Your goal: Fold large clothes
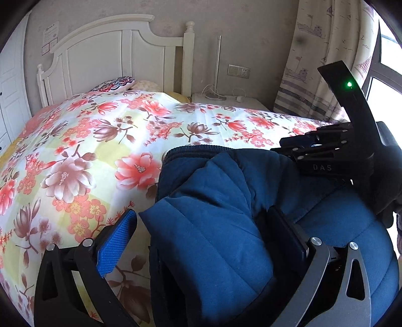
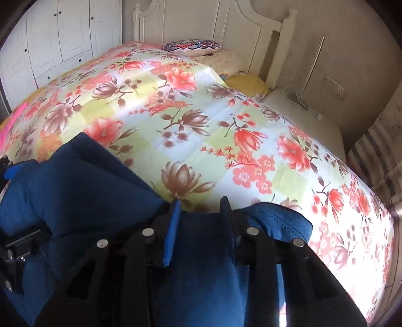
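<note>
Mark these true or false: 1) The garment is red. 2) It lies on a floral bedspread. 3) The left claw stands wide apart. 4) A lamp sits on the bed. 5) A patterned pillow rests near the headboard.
1) False: the padded garment is dark blue.
2) True: it lies on the floral bedspread.
3) True: the left claw stands wide apart, a thick fold of the garment between its pads.
4) False: the lamp stands on the white nightstand beside the bed.
5) True: the patterned pillow rests by the white headboard.
</note>
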The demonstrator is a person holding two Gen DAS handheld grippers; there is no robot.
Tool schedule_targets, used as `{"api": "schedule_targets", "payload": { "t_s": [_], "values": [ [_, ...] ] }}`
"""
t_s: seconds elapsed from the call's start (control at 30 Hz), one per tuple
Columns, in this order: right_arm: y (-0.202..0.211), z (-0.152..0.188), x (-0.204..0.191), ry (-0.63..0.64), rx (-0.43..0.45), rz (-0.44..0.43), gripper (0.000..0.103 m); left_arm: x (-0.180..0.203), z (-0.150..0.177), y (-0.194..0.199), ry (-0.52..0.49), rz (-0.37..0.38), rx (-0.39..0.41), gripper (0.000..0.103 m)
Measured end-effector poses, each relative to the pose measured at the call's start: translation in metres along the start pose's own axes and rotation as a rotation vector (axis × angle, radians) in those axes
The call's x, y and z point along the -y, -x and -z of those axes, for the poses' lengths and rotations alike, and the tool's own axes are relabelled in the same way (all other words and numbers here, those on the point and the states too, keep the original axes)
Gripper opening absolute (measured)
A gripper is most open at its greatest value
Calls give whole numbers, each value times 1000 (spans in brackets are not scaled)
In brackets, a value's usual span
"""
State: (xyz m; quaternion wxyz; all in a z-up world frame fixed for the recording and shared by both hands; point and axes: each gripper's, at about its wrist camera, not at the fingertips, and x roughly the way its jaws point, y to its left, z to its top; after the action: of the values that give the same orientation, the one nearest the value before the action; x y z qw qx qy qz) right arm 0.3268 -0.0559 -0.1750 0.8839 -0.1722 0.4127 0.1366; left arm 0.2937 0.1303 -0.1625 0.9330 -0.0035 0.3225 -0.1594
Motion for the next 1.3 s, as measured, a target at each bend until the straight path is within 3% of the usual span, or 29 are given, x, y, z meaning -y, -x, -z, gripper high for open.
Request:
{"api": "schedule_targets", "payload": {
  "t_s": [0.1, 0.27, 0.33, 0.4, 0.47, 0.57, 0.63, 0.73, 0.87, 0.97, 1.17, 1.3],
  "values": [
    [16, 0, -8, 43, 33, 49, 35, 0, 0, -1, -1, 3, -6, 99],
    [93, 30, -7, -56, 222, 7, 60, 0, 1, 1, -3, -4, -1, 99],
    [115, 48, -15, -21, 255, 6, 61, 1, 1, 1, -6, -8, -1, 99],
    [113, 58, -23, 10, 224, 5, 61, 1, 1, 1, -7, -10, -2, 99],
    [83, 69, -33, 45, 99, -25, 61, 2, 1, 2, -10, -20, 1, 99],
    [71, 80, -29, 10, 133, -57, 62, 10, -3, 9, -60, -109, -5, 99],
    [75, 78, -29, 26, 125, -47, 62, 17, -7, 30, -110, -209, 19, 99],
    [82, 78, -30, 38, 130, -29, 62, 29, -5, 77, -152, -278, 82, 99],
    [83, 83, -26, -4, 163, -41, 62, 54, 19, 123, -198, -246, 106, 99],
    [84, 86, -27, -19, 175, -36, 62, 64, 47, 104, -252, -261, -12, 99],
    [116, 97, -26, -36, 222, -44, 62, 43, 71, 90, -117, -179, -11, 99],
    [176, 119, -37, -27, 358, -79, 68, 45, 72, 91, -124, -185, -8, 99]
  ]
}}
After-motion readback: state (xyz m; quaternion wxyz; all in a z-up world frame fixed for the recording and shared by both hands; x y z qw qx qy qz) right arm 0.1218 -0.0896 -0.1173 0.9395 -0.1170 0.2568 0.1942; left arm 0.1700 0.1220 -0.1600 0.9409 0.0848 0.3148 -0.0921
